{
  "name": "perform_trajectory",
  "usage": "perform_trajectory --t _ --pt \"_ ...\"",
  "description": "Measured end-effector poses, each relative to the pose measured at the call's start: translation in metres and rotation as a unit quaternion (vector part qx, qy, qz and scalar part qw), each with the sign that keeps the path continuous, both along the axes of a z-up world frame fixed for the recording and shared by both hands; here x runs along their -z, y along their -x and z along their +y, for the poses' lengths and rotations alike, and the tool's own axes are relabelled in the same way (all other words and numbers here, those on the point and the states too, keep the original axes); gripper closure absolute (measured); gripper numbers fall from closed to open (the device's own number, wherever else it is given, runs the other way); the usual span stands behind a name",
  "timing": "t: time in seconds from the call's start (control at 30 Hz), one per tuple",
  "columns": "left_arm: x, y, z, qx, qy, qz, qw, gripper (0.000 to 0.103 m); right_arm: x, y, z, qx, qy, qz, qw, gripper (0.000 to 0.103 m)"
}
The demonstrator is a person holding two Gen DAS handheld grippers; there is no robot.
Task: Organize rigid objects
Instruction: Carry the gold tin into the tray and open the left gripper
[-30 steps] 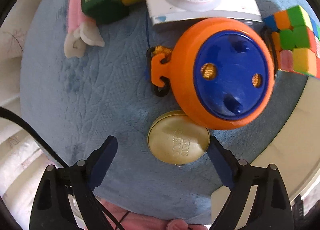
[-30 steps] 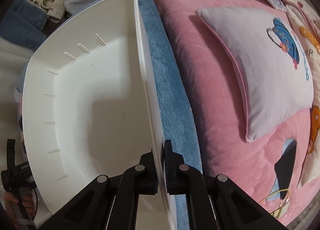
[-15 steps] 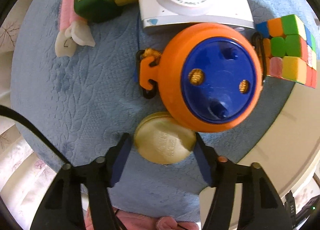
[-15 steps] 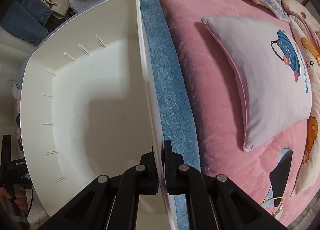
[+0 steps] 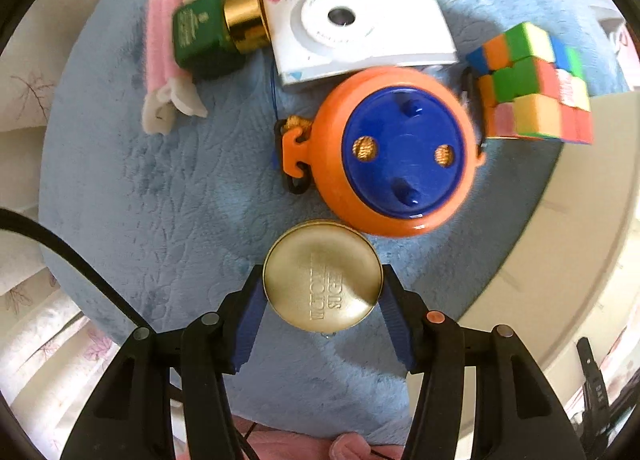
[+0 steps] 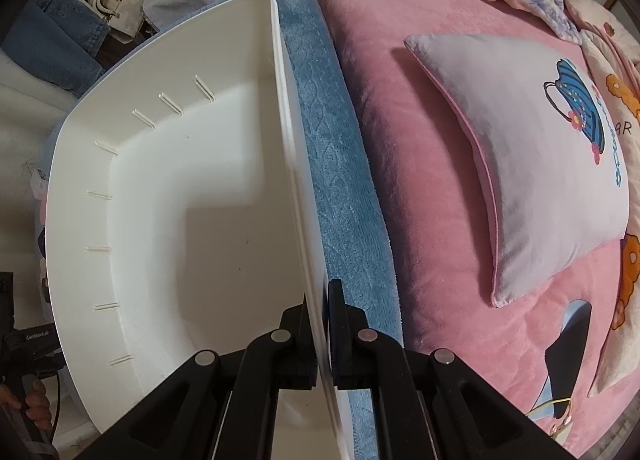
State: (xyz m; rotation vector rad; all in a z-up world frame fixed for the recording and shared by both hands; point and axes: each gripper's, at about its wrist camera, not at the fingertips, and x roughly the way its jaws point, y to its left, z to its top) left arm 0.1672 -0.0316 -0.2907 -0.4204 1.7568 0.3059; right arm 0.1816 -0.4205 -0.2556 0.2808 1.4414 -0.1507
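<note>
Both wrist views steeply downward, close

The right tool (image 6: 320, 324) pinches the white bin's (image 6: 160, 220) right wall at bottom centre; blue blanket (image 6: 344, 180) and pink bed (image 6: 420, 120) lie right.

Pink plush bedspread (image 6: 420, 108) covers bed; blue fleece blanket (image 6: 340, 164) lies over it. Pale cartoon-print pillow (image 6: 540, 164) rests on pink. Clothes heaped beyond, daylight soft.

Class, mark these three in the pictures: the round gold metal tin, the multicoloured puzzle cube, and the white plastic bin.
Round gold metal tin (image 5: 322, 275): left wrist view, centre of its lid.
Multicoloured puzzle cube (image 5: 534, 86): left wrist view, its upper face.
White plastic bin (image 6: 168, 220): right wrist view, bare inner floor.
</note>
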Motion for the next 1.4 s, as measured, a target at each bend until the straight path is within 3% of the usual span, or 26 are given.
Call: perform_trajectory --t 0.2,0.37,0.6,0.83,1.0,1.27,1.4 --pt "-0.045 0.005 -0.003 0.026 -0.012 -0.068 0.9973 0.045 -0.001 0.002 0.001 0.008 0.001 -0.009 1.0 0.099" --pt "-0.087 0.007 -0.015 0.054 -0.013 -0.149 0.9873 0.045 0.0 0.004 -0.002 0.008 -0.006 -0.015 1.0 0.099" --pt "-0.122 0.021 -0.029 0.105 -0.006 -0.263 0.959 0.045 0.0 0.006 -0.001 0.005 -0.007 -0.024 1.0 0.098" --pt "-0.142 0.022 -0.064 0.146 0.021 -0.336 0.9303 0.045 0.0 0.007 -0.002 0.008 -0.013 -0.026 1.0 0.098" --pt "-0.142 0.022 -0.084 0.173 0.054 -0.359 0.9156 0.045 0.0 0.007 -0.003 0.013 -0.02 -0.026 0.999 0.097" --pt "-0.126 0.03 -0.125 0.211 0.097 -0.339 0.9117 0.045 0.001 0.007 -0.004 0.014 -0.022 -0.028 0.999 0.097" --pt "-0.117 0.037 -0.154 0.262 0.11 -0.319 0.9043 0.045 0.001 0.009 -0.004 0.014 -0.021 -0.032 0.999 0.097"
